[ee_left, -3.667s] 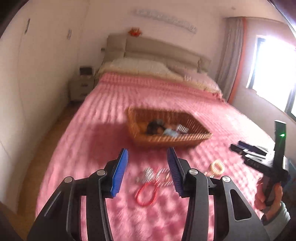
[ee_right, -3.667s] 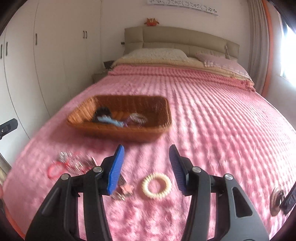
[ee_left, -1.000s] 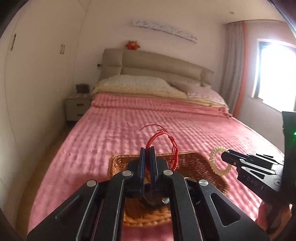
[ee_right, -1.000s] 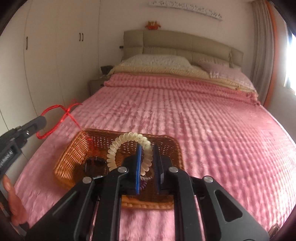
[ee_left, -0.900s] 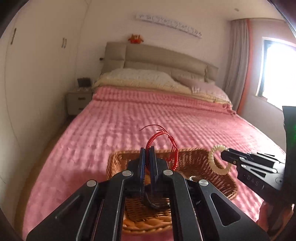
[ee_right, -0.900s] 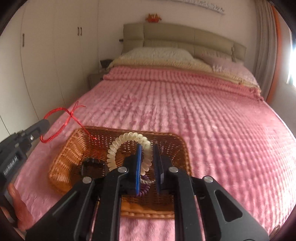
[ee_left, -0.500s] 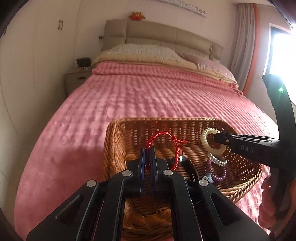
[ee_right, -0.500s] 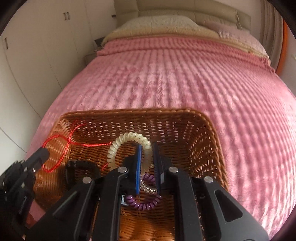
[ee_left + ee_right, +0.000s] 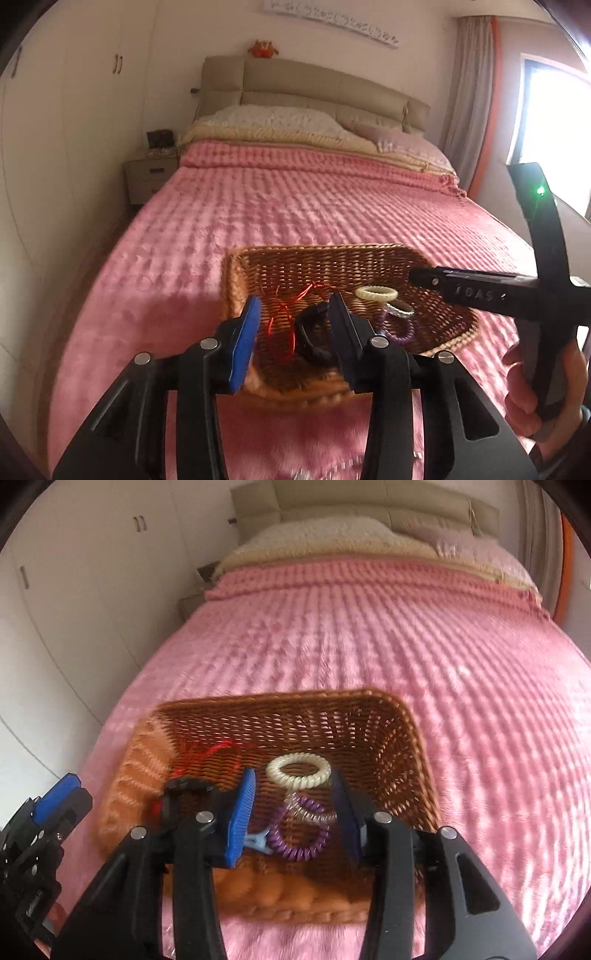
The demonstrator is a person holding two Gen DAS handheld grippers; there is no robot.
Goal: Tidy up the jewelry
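Observation:
A brown wicker basket [image 9: 236, 273] [image 9: 402, 716] sits on the pink bedspread. Inside lie a red cord bracelet [image 9: 284, 314] [image 9: 210, 755], a cream coil hair tie [image 9: 376, 294] [image 9: 298, 770], a purple coil tie [image 9: 400, 326] [image 9: 299, 840], a clear coil tie [image 9: 306, 810], a black clip [image 9: 312, 338] [image 9: 184, 788] and a light blue clip [image 9: 258, 839]. My left gripper [image 9: 293, 328] is open and empty above the basket's near left part. My right gripper [image 9: 293, 812] is open and empty above the coil ties; it also shows in the left wrist view [image 9: 472, 288].
The pink bedspread [image 9: 295, 206] spreads wide around the basket. Pillows [image 9: 280, 118] and a beige headboard are at the far end. A nightstand [image 9: 147, 177] and white wardrobes stand on the left. A window [image 9: 554, 122] with curtains is on the right.
Both grippers have opened. The red bracelet and the cream coil tie have dropped from them into the basket. Both grippers have pulled back a little from it.

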